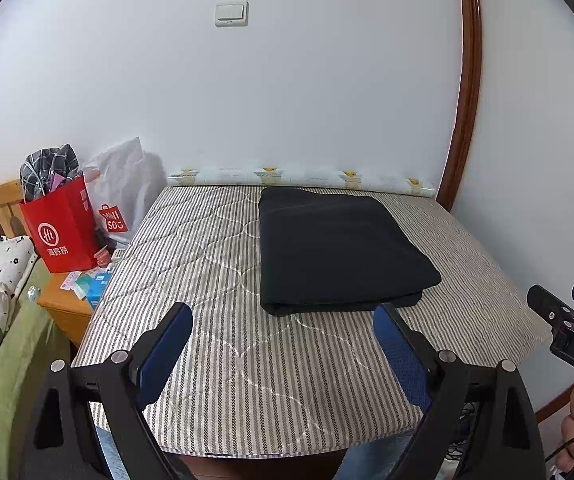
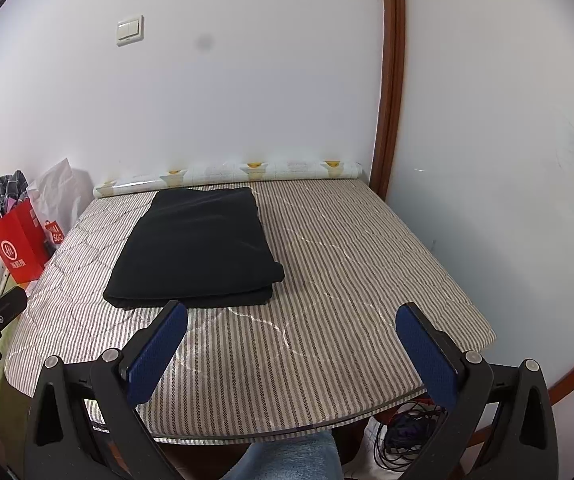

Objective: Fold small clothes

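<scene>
Black garment lies folded into a neat rectangle on the striped desk, just ahead of the left gripper and ahead-left of the right gripper. Fold looks finished: layered edge faces the fingers, corners roughly square.

Both pairs of fingers are released, spread wide, holding nothing, and sit short of the cloth with no contact. Judgement: both are parked clear so the stack isn't disturbed.

Hard to read:
- garment type unknown, black fabric hides seams and layer count
- far edge sits close to the patterned roll at the wall, contact unclear
- right gripper only partly visible in the left view
- no other clothes visible on the desk
</scene>
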`<state>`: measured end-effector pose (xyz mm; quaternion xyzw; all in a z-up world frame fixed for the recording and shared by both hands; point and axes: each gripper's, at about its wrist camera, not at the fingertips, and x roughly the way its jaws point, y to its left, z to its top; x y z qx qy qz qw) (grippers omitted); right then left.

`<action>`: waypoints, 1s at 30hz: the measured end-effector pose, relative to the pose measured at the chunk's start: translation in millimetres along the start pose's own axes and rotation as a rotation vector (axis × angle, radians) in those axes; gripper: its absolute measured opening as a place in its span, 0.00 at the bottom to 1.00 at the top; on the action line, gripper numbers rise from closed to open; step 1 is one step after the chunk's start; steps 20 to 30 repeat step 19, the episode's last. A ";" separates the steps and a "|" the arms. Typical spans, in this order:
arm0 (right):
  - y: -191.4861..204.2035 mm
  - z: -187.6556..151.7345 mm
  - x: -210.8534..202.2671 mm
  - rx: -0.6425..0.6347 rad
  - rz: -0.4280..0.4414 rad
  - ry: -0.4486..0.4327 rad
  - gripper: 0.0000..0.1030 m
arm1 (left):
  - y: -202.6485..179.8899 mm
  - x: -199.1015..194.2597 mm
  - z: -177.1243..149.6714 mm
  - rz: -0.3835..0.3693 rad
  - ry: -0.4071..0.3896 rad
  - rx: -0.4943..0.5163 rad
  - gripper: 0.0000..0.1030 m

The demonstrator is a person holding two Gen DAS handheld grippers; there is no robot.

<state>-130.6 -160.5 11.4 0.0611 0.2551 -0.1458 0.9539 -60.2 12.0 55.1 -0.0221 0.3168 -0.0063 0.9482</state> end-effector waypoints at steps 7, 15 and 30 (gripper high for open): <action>-1.3 0.1 -0.9 -0.001 -0.001 -0.004 0.99 | 0.0 -1.2 -0.8 0.001 -0.003 -0.003 0.89; -0.9 1.5 -2.2 -0.006 -0.002 -0.009 0.99 | 0.2 -0.1 -0.3 0.006 0.001 -0.015 0.89; -0.1 3.4 -0.9 -0.003 0.005 -0.010 0.99 | 0.7 2.7 2.6 0.007 0.001 -0.019 0.89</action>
